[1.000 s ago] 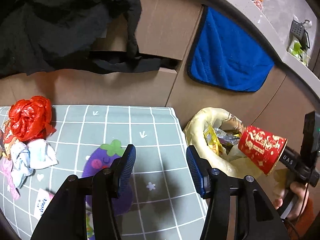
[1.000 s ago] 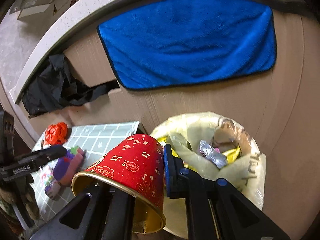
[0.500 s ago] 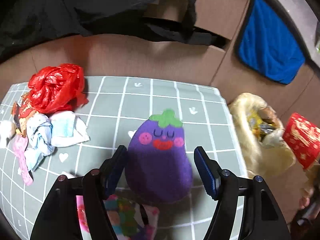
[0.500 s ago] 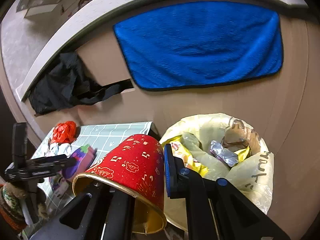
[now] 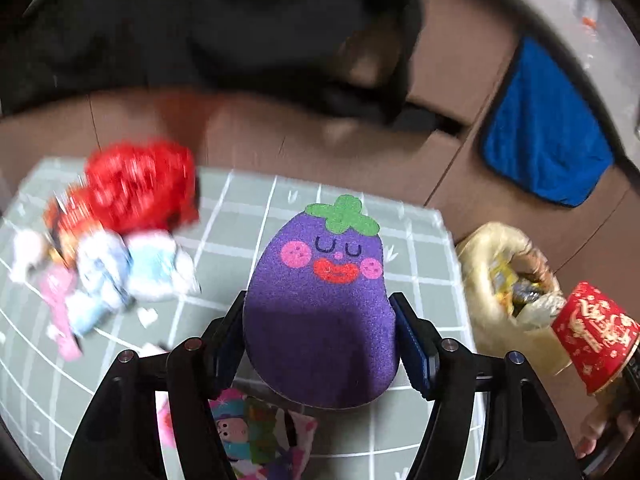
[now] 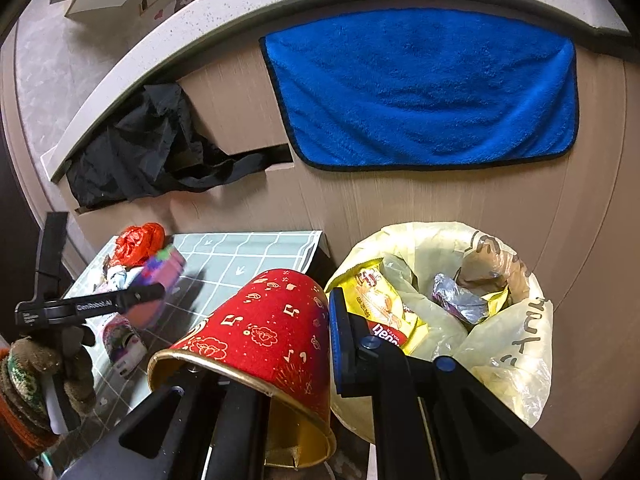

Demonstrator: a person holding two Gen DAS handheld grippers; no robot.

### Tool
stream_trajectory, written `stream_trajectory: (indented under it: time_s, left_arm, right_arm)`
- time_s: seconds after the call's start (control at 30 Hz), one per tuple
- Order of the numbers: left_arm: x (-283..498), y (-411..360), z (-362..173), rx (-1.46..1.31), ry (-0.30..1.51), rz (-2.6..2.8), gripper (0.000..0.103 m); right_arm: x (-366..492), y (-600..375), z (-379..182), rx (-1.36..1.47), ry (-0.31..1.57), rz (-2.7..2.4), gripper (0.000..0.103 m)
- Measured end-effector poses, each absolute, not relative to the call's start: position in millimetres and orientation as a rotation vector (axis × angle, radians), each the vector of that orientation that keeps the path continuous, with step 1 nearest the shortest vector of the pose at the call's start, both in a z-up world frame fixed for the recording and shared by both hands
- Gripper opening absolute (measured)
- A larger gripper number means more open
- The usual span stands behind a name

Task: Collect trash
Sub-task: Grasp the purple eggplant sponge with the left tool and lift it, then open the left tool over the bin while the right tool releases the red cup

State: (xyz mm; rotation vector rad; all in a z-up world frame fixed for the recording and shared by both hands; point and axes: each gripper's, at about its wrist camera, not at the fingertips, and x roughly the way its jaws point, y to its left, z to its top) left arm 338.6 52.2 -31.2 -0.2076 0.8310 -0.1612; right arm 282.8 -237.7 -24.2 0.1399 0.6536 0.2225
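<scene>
A purple eggplant-shaped sponge (image 5: 320, 280) lies on the grey-green checked mat (image 5: 416, 240). My left gripper (image 5: 318, 306) straddles it, its jaws closing and both pads touching the sponge's sides. My right gripper (image 6: 322, 320) is shut on the wall of a red paper cup (image 6: 264, 328), held on its side just left of the yellow trash bag (image 6: 516, 344); one finger is hidden inside the cup. The cup (image 5: 592, 336) also shows at the right edge of the left wrist view, beside the bag (image 5: 476, 280).
At the mat's far left lie a crumpled red plastic bag (image 5: 140, 184) and white and pink tissues (image 5: 132, 268). A colourful wrapper (image 5: 256, 436) sticks out from under the sponge. On the cabinet behind hang a blue towel (image 6: 420, 92) and a black cloth (image 6: 148, 144).
My left gripper swung left from the bag to the mat, opened wider and came down around the eggplant sponge. The right gripper with the cup drifted slightly, staying beside the bag.
</scene>
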Motion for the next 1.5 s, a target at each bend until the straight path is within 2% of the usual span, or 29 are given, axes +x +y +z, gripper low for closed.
stream_trajectory:
  time_s: [0.2, 0.4, 0.7, 1.0, 1.07, 1.1, 1.17, 1.23, 1.37, 1.5]
  left_arm:
    - [304, 13, 39, -0.098, 0.605, -0.216, 0.067]
    - [299, -43, 69, -0.105, 0.546, -0.358, 0.067]
    - [325, -119, 47, -0.102, 0.608, -0.478, 0.068]
    - [379, -147, 19, -0.185, 0.719, -0.565, 0.069]
    - [399, -156, 7, -0.190, 0.791, -0.610, 0.071]
    - [408, -158, -1, -0.205, 0.839, -0.618, 0.071]
    - [415, -158, -11, -0.230, 0.894, -0.633, 0.071]
    - [414, -158, -14, -0.216, 0.892, -0.642, 0.071]
    - [404, -152, -13, -0.195, 0.875, -0.633, 0.071]
    - [385, -134, -2, -0.145, 0.799, -0.564, 0.071]
  right_arm:
    - [273, -250, 14, 0.123, 0.567, 0.204, 0.009]
    - [264, -283, 47, 0.113, 0.494, 0.146, 0.009]
    - [269, -330, 47, 0.128, 0.508, 0.075, 0.009]
    - [312, -362, 23, 0.197, 0.603, 0.062, 0.010]
    - [335, -367, 3, 0.204, 0.716, 0.100, 0.026]
    - [346, -368, -10, 0.205, 0.790, 0.114, 0.043]
    - [357, -371, -37, 0.206, 0.909, 0.086, 0.044]
    - [352, -371, -49, 0.180, 0.929, 0.086, 0.044]
    - [341, -374, -54, 0.160, 0.935, 0.061, 0.044]
    - [320, -378, -37, 0.183, 0.833, 0.049, 0.044]
